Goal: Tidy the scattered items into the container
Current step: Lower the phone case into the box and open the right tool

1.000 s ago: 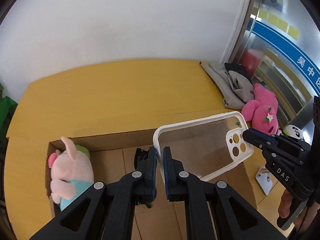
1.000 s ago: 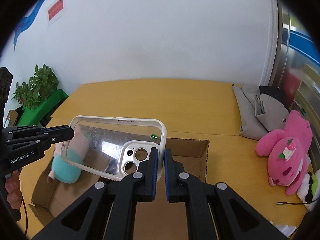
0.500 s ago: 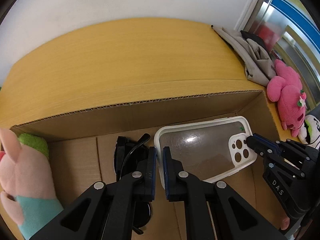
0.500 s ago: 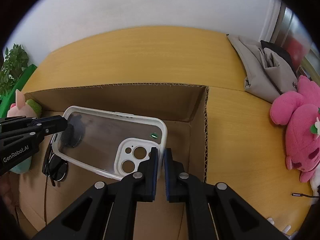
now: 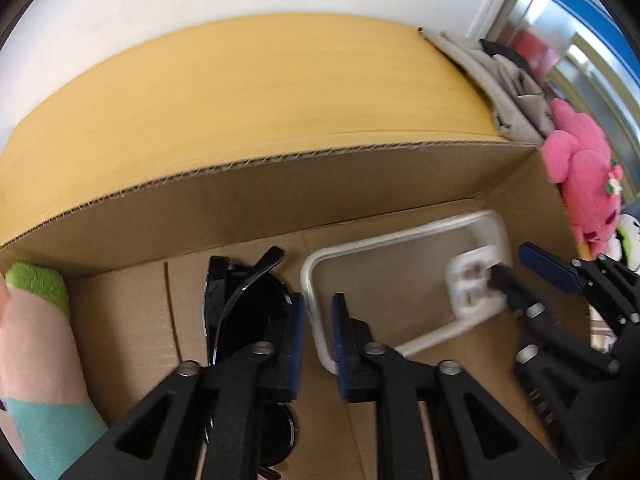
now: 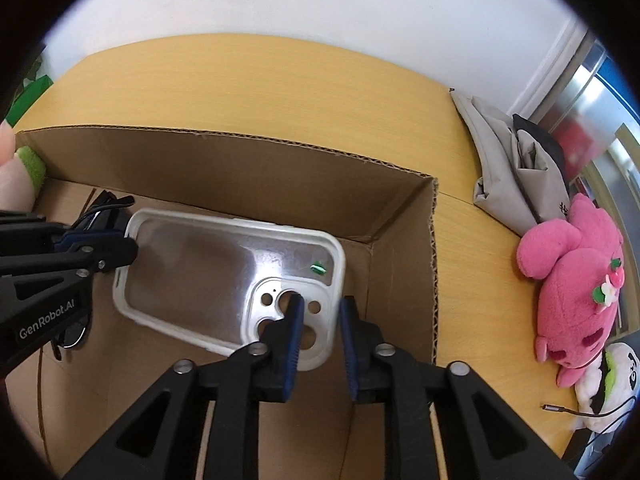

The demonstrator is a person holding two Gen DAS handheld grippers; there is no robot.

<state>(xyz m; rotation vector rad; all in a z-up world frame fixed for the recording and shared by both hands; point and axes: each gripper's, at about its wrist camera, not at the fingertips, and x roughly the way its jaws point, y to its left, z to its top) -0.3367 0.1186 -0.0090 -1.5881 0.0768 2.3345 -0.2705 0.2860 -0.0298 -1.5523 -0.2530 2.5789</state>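
A clear phone case (image 5: 400, 280) (image 6: 208, 264) with a white rim lies low inside the cardboard box (image 5: 280, 200) (image 6: 240, 172), blurred in the left wrist view. My left gripper (image 5: 318, 304) (image 6: 120, 242) has its jaws opening, and the case's plain end rim stands loose between its pads. My right gripper (image 6: 320, 304) (image 5: 512, 260) is also opening, straddling the rim at the camera-cutout end without pressing it. Black sunglasses (image 5: 244, 304) (image 6: 100, 204) lie on the box floor just left of the case.
A pink, green and teal plush (image 5: 36, 320) (image 6: 20, 176) fills the box's left end. On the yellow table (image 5: 240, 92), right of the box, lie a pink plush (image 6: 572, 264), a white plush (image 6: 608, 392) and a folded grey cloth (image 6: 508, 160).
Both grippers came down into the box carrying the phone case between them. Their jaws, shut on its rim before, have now parted, and the case sits lower near the box floor.
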